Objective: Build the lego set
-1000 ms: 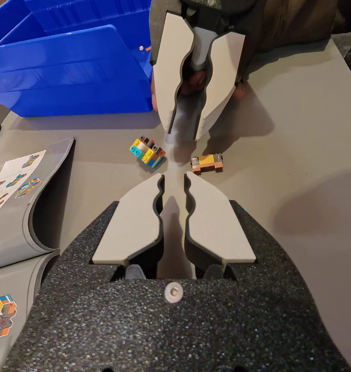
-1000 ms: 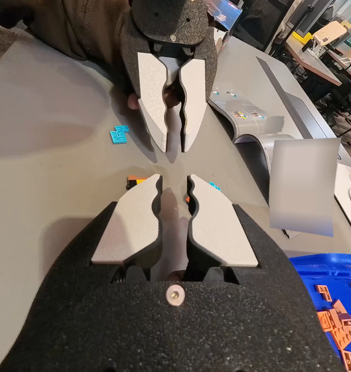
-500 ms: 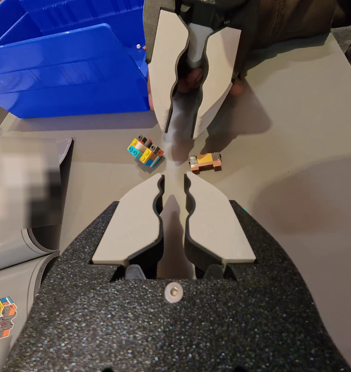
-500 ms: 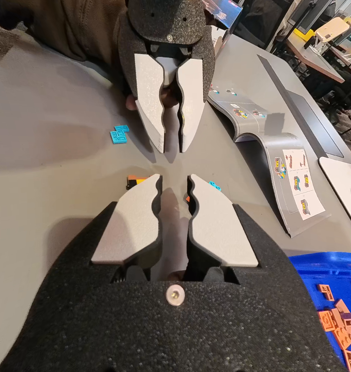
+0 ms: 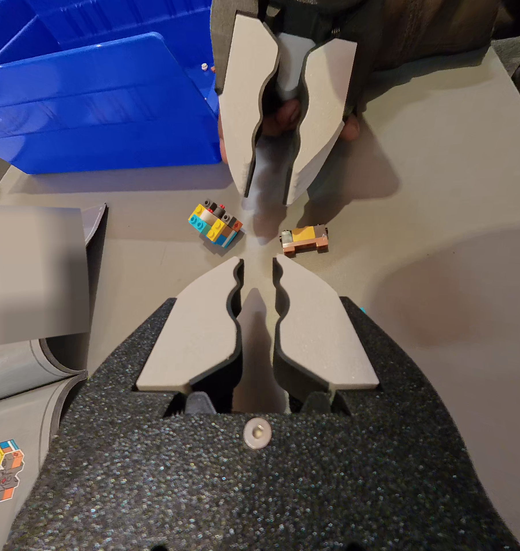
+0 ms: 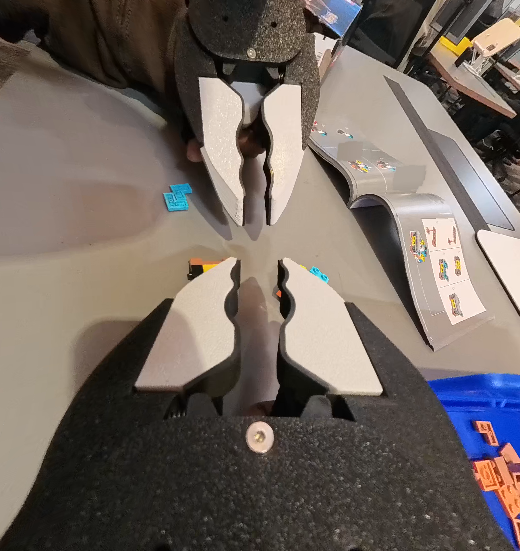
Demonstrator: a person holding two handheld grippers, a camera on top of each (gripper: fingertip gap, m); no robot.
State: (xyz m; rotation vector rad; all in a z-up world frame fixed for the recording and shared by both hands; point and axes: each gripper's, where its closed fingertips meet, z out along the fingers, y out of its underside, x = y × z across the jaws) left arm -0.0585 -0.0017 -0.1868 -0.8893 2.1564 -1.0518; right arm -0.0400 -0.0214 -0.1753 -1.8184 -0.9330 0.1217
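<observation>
No writing on the instruction booklet (image 6: pixel 449 268) is legible.

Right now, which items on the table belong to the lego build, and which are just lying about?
Part of the build:
multicoloured assembly
brown-and-yellow assembly
cyan plates
instruction booklet
blue bin of loose bricks

Just lying about:
white pad
background desks and chairs

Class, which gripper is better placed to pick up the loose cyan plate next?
Probably left: the cyan plate lies just beside the open, empty left gripper, while the right gripper, also open, sits farther from it.
</observation>
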